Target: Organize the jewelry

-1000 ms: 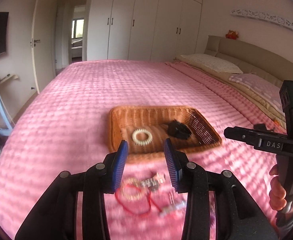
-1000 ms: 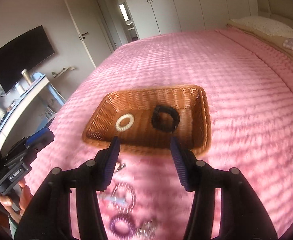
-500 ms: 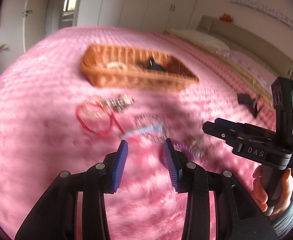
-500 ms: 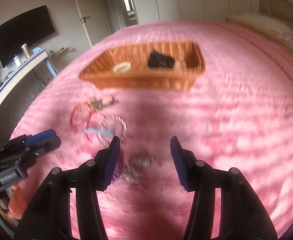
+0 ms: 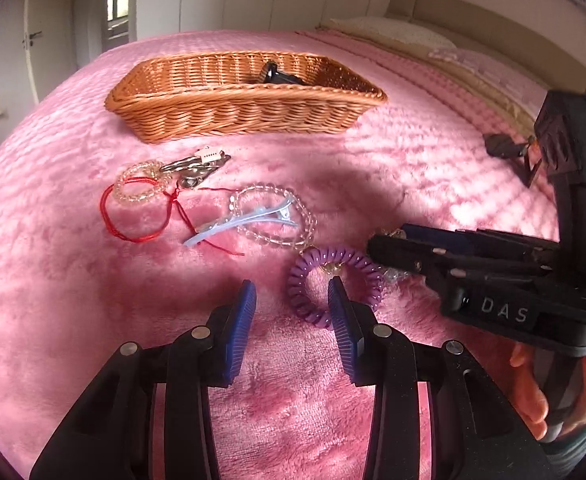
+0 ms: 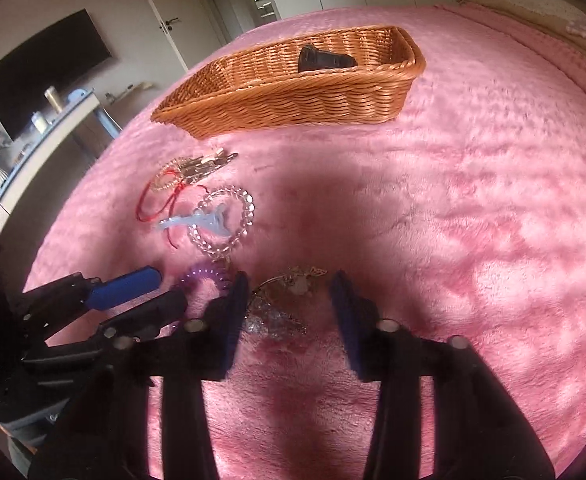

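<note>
Both jaws lowered, closing, gripping nothing yet.

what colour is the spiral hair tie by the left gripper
Purple; it shows best in the left wrist view.

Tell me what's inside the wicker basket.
One black item shows above the wicker basket's near wall. The basket floor is hidden behind that wall, so anything lying flat there cannot be seen.

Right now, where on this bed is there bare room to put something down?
Bare blanket lies right of the wicker basket and the right gripper. It is crowded in front of the basket: red cord bracelet, clear bead bracelet, purple coil tie.
</note>
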`<action>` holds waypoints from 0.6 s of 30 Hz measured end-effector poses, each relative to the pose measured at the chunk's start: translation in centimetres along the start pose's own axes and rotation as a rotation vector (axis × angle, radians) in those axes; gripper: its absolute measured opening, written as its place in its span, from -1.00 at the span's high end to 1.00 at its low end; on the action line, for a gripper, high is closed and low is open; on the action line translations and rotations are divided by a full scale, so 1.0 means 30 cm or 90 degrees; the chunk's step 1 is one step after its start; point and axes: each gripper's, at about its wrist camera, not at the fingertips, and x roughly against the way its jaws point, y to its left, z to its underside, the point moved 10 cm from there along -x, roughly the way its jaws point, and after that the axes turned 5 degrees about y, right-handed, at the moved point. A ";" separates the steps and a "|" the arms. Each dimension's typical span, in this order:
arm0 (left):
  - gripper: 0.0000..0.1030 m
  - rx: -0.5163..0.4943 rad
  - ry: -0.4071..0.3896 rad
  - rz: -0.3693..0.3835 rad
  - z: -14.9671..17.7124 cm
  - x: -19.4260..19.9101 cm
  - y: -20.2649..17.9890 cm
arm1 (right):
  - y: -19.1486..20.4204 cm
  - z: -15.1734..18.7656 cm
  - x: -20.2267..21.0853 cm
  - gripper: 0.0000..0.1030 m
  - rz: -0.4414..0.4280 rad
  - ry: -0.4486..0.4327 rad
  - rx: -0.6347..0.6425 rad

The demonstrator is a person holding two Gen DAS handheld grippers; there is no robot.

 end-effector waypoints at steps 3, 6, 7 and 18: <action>0.80 -0.008 0.004 -0.003 0.004 -0.009 -0.007 | -0.007 -0.004 0.001 0.75 0.004 -0.007 -0.008; 0.84 -0.008 -0.010 -0.009 -0.002 0.009 -0.004 | -0.030 -0.013 0.021 0.81 -0.010 -0.025 -0.030; 0.84 -0.004 -0.014 -0.010 -0.002 0.020 0.002 | -0.037 -0.021 0.031 0.82 -0.019 -0.033 -0.037; 1.00 0.071 -0.038 0.000 -0.004 0.090 0.143 | -0.123 -0.028 0.104 0.83 0.039 -0.072 -0.044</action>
